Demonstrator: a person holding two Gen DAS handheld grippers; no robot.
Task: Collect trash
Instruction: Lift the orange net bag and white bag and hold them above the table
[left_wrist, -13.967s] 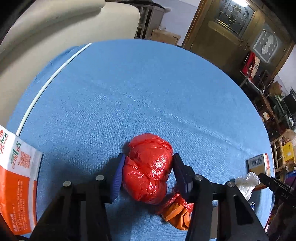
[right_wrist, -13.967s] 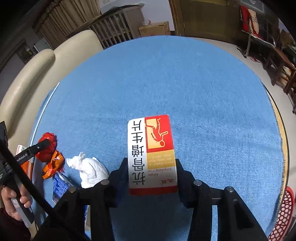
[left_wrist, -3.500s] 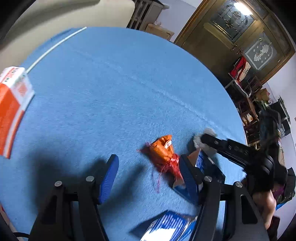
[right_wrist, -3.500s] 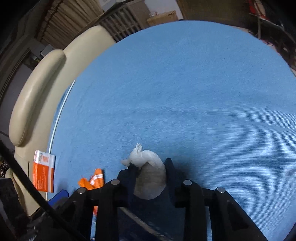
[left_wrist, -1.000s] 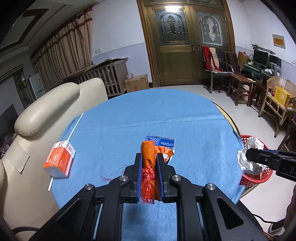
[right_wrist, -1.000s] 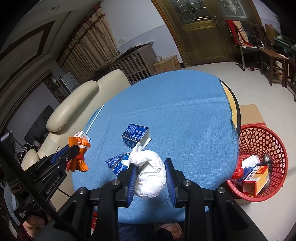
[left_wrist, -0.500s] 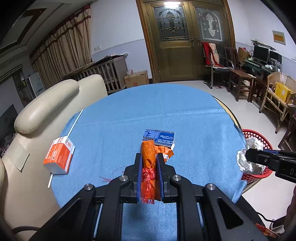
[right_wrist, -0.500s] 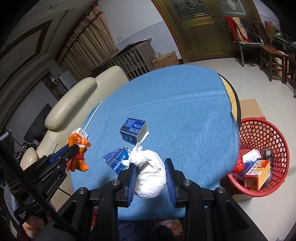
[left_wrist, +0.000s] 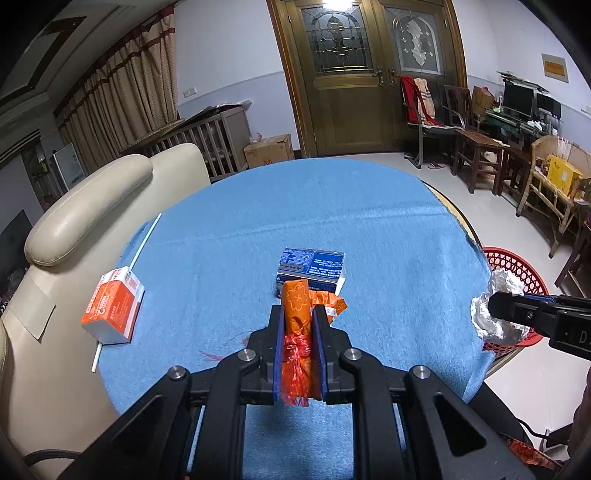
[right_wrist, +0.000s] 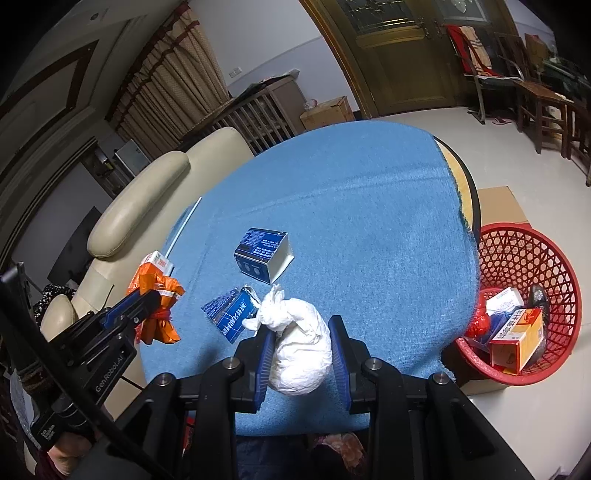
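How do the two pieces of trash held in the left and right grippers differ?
The orange wrapper in the left gripper is a slim bundle, tied with red string; the white wad in the right gripper is a rounder, bulkier crumpled lump with a twisted tail. The right jaws therefore stand wider. Both are clamped, lifted off the blue table.

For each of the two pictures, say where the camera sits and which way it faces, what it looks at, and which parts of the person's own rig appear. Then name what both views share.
Left wrist: on the left gripper, looking forward and down over the table toward the door; its fingers clamp an orange wrapper; the right gripper enters at right.
Right wrist: on the right gripper, looking down at the table edge and red basket; it holds a white wad; the left gripper shows at left.
Shared: table, blue box, basket, sofa, both grippers.
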